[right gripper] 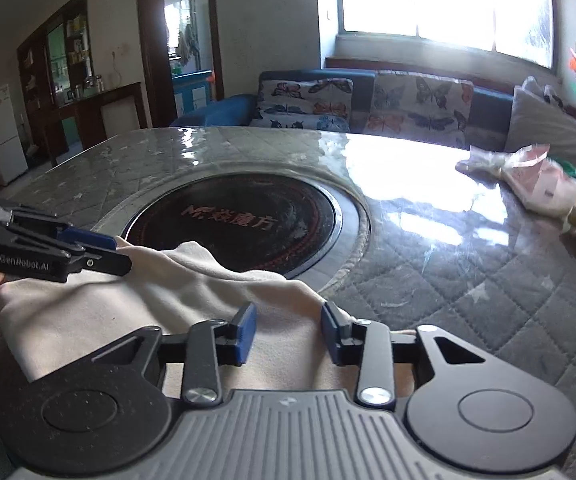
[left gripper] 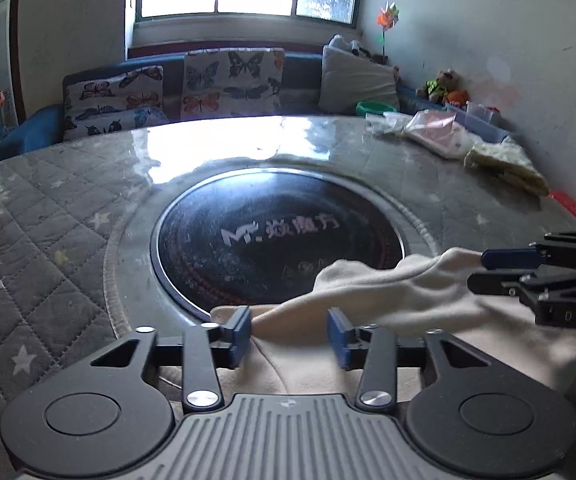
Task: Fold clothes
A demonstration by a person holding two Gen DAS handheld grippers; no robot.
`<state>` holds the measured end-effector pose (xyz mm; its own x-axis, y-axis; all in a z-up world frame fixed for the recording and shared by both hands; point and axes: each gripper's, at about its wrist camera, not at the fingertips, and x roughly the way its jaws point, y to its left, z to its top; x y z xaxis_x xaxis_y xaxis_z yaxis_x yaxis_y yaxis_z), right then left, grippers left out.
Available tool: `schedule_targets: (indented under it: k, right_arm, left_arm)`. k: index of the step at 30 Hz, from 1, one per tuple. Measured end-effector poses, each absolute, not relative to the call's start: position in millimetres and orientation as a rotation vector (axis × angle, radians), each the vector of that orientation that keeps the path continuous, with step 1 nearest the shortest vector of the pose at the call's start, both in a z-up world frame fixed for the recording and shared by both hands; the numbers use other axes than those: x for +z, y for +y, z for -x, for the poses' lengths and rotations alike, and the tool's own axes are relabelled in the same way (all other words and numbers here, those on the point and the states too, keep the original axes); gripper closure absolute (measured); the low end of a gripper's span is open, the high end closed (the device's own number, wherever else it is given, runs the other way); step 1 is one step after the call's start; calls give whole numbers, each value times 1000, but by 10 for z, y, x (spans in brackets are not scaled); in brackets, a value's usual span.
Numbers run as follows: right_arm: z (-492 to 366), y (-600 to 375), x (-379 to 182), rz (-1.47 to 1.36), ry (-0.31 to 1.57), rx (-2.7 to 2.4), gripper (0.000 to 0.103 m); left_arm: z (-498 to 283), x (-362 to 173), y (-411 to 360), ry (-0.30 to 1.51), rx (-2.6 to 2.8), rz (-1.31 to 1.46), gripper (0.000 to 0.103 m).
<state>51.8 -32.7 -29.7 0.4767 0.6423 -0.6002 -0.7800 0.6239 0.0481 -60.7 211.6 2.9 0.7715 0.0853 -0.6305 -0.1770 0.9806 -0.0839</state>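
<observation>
A cream garment [left gripper: 388, 300] lies bunched at the near edge of the table, partly over the black round hotplate [left gripper: 276, 236]. My left gripper [left gripper: 290, 334] is open, its blue pads either side of a fold of the cloth. My right gripper [right gripper: 288, 330] is open too, its pads straddling the garment's [right gripper: 168, 288] right edge. Each gripper shows in the other's view: the right [left gripper: 484, 270] at the right, the left [right gripper: 116, 254] at the left, both over the raised far edge of the cloth.
The table [left gripper: 68, 208] has a grey quilted star cover under clear plastic. Plastic bags [left gripper: 436, 132] and a folded yellowish cloth [left gripper: 504, 164] lie at the far right, with a red object [left gripper: 572, 208]. A sofa with butterfly cushions [left gripper: 232, 80] stands behind.
</observation>
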Motion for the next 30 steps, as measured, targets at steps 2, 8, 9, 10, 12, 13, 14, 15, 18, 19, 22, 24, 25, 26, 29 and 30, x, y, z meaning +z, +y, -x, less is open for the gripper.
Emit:
schedule_targets:
  k: [2,8,9,10,12,13,14,15,18,19,22,24,25,26,29,30]
  right_arm:
    - [-417,-329,-230,277,588,894,64]
    - [-4,-242,20,343,515,1041,50]
    - [76,-204,41,357,506,1074,49]
    - [156,-167,61,370,497,1107,49]
    - [322,-72,83,399,486,1181,47]
    - [408,-15,85,414,483,1222,46]
    - [524,74,80,442,478,1271,46]
    - [597,129,63,465,471,1298,46]
    - [862,322,-6,551,438,1369,45]
    - [914,373,-28,574,429,1380,45]
    - [1037,532,-109,632,410,1386,46]
    - [1064,583,-141,649,401,1375,47]
    - [1071,610,-166,668,394,1359,50]
    - [1076,637,-184,678,390,1345,52]
    - [1090,665,-202,686,390,1319,61]
    - [1078,665,-200,676,398,1314,69]
  left_arm:
    - [687,111,2131,647,169,135,42]
    - [971,279,2341,605,256,188,20]
    - [1021,296,2373,602,273,195,13]
    - [1070,304,2389,598,286,198,10]
    - [1160,311,2411,599,309,202,4]
    - [1198,305,2422,601,317,211,3]
    - [1236,299,2432,604,324,220,0]
    - [1275,293,2443,607,331,230,0]
    - [1375,277,2492,613,346,281,0]
    - [1406,271,2506,617,351,298,0]
    - [1468,254,2536,632,349,343,0]
    - [1482,234,2539,641,345,375,0]
    - [1478,232,2544,644,341,393,0]
    - [1473,231,2550,647,338,411,0]
    - [1444,223,2562,655,317,472,0]
    - [1429,219,2564,659,310,492,0]
